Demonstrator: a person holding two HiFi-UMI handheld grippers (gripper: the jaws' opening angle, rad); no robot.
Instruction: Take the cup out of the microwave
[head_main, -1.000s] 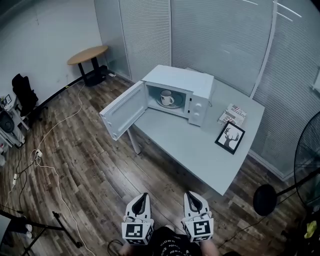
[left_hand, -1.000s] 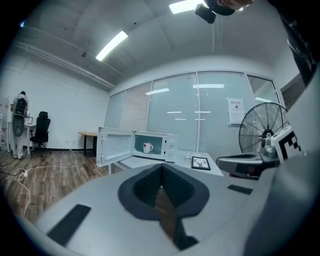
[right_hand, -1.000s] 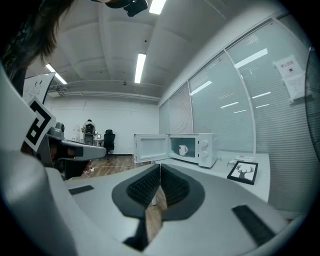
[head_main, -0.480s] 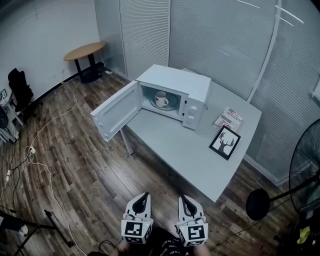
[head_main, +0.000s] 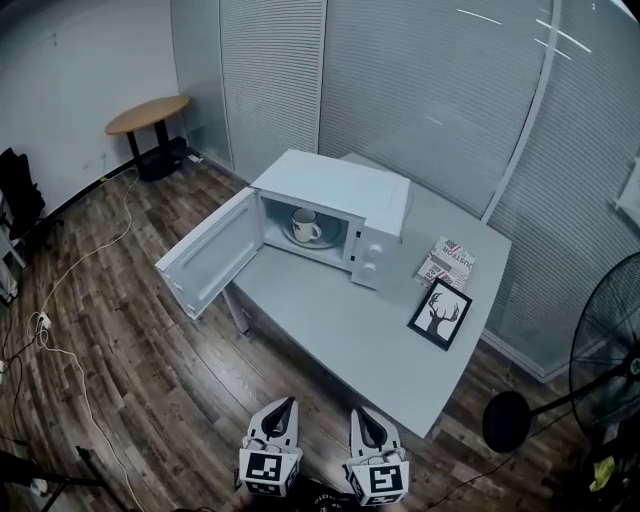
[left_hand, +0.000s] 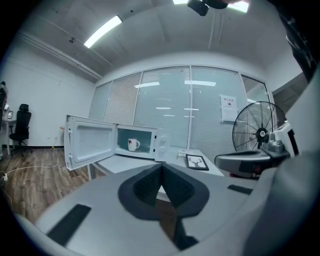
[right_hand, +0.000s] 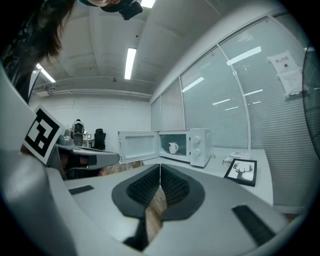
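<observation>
Well short of the microwave (head_main: 335, 200), you hold the left gripper (head_main: 284, 407) and the right gripper (head_main: 358, 416) side by side above the wooden floor (head_main: 130, 330), each with its fingers pressed together on nothing. The microwave's door (head_main: 205, 252) hangs wide open to its left, and inside it the white cup (head_main: 305, 227) stands upright, handle toward the control panel. Right of the microwave, on the same surface (head_main: 340, 320), lie a printed booklet (head_main: 447, 263) and a framed deer picture (head_main: 440, 314).

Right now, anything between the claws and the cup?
Nothing visible. The microwave door hangs open, the cup sits exposed inside; left claw and right claw, both shut, are well short of the table.
</observation>
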